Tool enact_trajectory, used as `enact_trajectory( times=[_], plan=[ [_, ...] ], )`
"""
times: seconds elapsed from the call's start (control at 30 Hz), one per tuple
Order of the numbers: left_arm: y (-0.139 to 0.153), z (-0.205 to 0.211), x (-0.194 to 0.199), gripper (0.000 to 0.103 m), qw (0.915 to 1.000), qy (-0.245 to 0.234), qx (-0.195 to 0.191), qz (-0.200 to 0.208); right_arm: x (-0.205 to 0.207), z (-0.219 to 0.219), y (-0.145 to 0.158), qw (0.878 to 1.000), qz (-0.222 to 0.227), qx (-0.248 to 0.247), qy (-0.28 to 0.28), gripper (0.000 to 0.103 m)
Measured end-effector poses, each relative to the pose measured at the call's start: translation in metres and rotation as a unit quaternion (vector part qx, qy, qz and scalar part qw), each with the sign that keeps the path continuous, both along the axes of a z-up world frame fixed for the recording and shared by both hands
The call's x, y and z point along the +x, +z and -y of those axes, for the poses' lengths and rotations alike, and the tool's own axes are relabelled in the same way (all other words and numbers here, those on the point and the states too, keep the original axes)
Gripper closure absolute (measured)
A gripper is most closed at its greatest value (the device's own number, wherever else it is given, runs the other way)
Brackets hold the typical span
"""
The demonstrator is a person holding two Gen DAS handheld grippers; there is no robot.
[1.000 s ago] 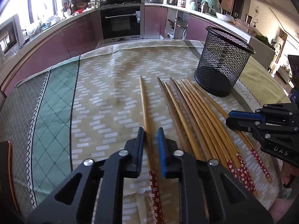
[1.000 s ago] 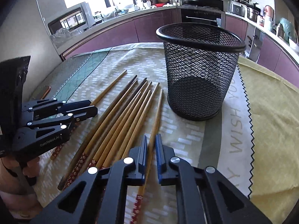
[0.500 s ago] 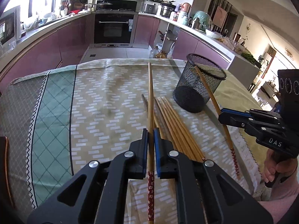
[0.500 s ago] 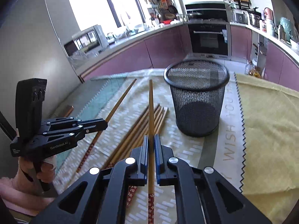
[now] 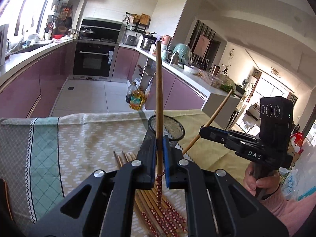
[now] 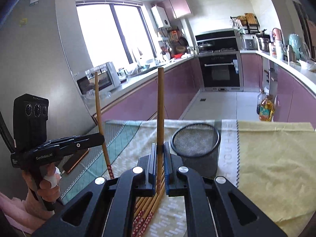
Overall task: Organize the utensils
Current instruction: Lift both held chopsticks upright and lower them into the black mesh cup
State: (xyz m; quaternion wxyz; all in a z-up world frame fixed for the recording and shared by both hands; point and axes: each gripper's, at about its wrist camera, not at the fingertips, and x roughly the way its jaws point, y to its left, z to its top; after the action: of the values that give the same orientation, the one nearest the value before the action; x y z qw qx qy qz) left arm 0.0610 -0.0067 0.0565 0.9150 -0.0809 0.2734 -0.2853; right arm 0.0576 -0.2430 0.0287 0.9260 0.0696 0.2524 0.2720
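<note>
I am lifting both chopsticks clear of the pile (image 5: 158,213), my left claw (image 5: 159,148) clamping one (image 5: 159,98), my right claw (image 6: 160,154) clamping another (image 6: 160,106), the mesh basket (image 6: 195,146) waiting next.

Both wrist views look forward over the table, sharing the mesh holder (image 5: 167,128) and oven (image 6: 220,71)
</note>
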Motion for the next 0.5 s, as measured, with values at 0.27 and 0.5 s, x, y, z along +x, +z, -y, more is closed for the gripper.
enact_trajectory(
  times=[0.27, 0.5],
  plan=[
    [0.038, 0.027, 0.036, 0.096, 0.9977, 0.02, -0.032, 0.055, 0.02, 0.016, 0.046, 0.999, 0.046, 0.005, -0.018, 0.098],
    [0.054, 0.059, 0.066, 0.096, 0.9961, 0.032, -0.032, 0.077, 0.04, 0.028, 0.064, 0.997, 0.071, 0.009, -0.037, 0.098]
  ],
)
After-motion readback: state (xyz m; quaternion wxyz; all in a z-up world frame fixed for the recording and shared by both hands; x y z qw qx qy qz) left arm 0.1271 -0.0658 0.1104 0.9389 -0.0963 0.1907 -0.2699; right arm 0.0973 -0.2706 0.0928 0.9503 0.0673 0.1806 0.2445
